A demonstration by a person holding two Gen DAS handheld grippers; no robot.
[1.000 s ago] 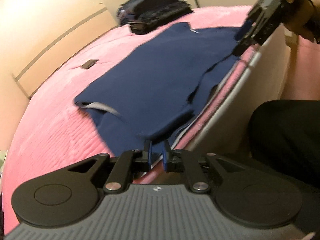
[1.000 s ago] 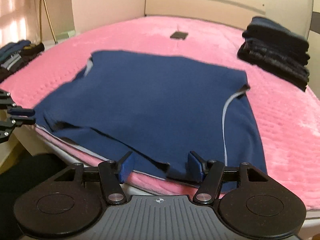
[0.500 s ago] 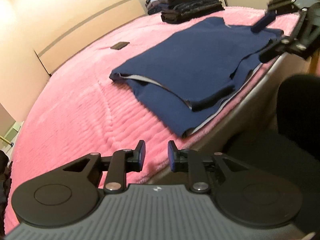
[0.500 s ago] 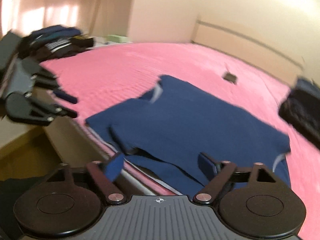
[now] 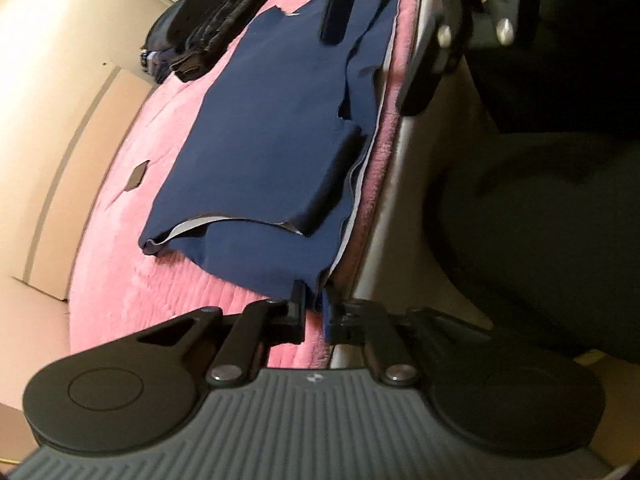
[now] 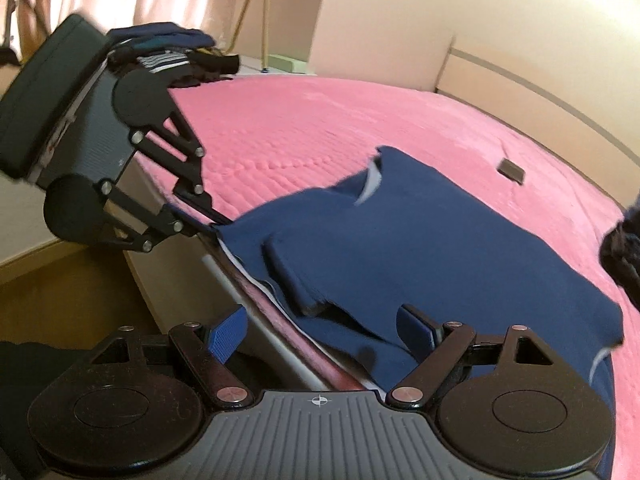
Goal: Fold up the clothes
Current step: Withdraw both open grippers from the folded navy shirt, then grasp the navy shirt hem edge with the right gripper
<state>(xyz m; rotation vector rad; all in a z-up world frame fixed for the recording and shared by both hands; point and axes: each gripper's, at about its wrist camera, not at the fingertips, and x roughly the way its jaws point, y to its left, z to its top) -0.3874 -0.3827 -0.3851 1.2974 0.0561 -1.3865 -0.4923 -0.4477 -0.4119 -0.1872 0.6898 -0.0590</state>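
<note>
**At the bed's edge, one corner pinched, the other loose**

Between the fingers of the left gripper (image 5: pixel 316 312), a corner of the navy blue knit garment (image 5: pixel 272 128) is pinched tight, right where the cloth hangs over the rim of the pink plush bedspread (image 5: pixel 120 240). Ahead of that tool, the garment lies flat with one sleeve folded across its body.

The right gripper (image 6: pixel 326 334) is spread wide, holding nothing, with the garment's near hem just ahead of its blue pads (image 6: pixel 228 328).

Risks, as I judge them: lifting with only the left corner held would drag the cloth askew and undo the folded sleeve. A thin pinch on stretchy knit may slip out. Closing the right gripper too low could catch the bedspread with the hem. The stack of dark folded clothes (image 5: pixel 208 28), far ahead of the left tool, seems safely clear.
</note>
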